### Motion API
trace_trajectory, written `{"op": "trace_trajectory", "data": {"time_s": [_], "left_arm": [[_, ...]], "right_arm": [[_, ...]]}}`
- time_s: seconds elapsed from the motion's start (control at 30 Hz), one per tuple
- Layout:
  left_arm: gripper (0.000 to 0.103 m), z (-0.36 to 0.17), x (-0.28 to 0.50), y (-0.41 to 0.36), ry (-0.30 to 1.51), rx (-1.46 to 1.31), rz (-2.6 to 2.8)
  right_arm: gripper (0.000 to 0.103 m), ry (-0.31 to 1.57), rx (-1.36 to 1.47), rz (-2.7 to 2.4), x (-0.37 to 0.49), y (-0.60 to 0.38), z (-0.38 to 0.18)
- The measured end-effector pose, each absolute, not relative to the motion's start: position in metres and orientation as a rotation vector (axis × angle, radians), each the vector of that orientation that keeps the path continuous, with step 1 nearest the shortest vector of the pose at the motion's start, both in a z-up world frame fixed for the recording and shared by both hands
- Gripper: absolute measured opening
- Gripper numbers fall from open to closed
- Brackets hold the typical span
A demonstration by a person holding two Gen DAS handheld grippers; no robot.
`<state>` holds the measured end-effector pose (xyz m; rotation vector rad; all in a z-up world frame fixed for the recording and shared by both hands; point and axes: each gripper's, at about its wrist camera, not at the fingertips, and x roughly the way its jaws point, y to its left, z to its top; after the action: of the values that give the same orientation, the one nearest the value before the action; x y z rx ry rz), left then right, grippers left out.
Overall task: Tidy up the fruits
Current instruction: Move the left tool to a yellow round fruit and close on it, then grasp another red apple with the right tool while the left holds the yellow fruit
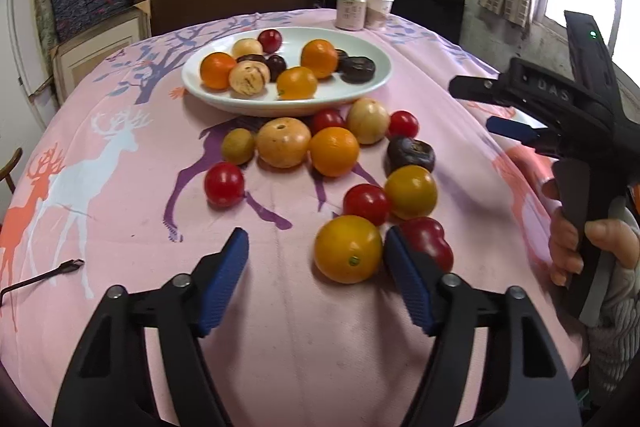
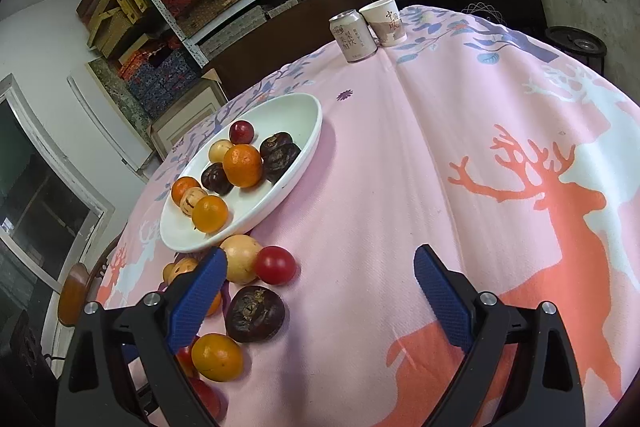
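Yellow-orange and round, with no long axis to line up on, the nearest fruit [image 1: 348,249] lies at about one o'clock from the left claw [image 1: 316,267], just inside its right pad and apart from the left pad, so this claw is open around it. The right claw [image 2: 320,291] gapes empty, farther off. The white plate [image 1: 372,83] at twelve o'clock holds oranges, dark fruits, pale ones and a red one.

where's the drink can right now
The drink can stands at the table's far edge, touching the paper cup on its right, beyond the white plate.
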<state>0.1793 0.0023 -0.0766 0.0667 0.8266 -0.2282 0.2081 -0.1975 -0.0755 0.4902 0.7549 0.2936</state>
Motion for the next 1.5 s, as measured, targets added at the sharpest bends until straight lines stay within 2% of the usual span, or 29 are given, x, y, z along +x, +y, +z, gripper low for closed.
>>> {"op": "trace_trajectory", "data": {"time_s": [0.3,0.4,0.47,0.53,0.67,0.9,1.0,1.33,1.5], "left_arm": [[0.067,-0.078,0.187,0.012,0.882,-0.042,-0.407],[0.060,-0.078,0.188,0.013,0.893,-0.060,-0.439],[0.051,-0.077,0.186,0.013,0.893,-0.057,-0.447],[0.047,-0.077,0.185,0.015,0.898,-0.041,-0.427],[0.048,-0.080,0.188,0.025,0.916,-0.067,-0.401],[0.047,-0.085,0.191,-0.001,0.931,0.046,-0.373],[0.038,-0.088,0.193,-0.003,0.936,0.054,-0.369],[0.038,-0.074,0.184,0.018,0.829,0.006,-0.243],[0.037,-0.070,0.191,0.056,0.810,-0.109,-0.121]], "right_arm": [[0.096,0.764,0.505,0.288,0.209,-0.200,-0.077],[0.096,0.771,0.514,0.285,0.210,-0.201,-0.079],[0.096,0.777,0.521,0.286,0.210,-0.202,-0.080],[0.096,0.781,0.528,0.287,0.211,-0.202,-0.081],[0.096,0.794,0.539,0.287,0.212,-0.202,-0.083],[0.096,0.804,0.544,0.289,0.215,-0.203,-0.085],[0.096,0.804,0.547,0.289,0.215,-0.204,-0.085],[0.096,0.805,0.537,0.297,0.215,-0.201,-0.085],[0.096,0.724,0.453,0.379,0.196,-0.188,-0.066]]}}
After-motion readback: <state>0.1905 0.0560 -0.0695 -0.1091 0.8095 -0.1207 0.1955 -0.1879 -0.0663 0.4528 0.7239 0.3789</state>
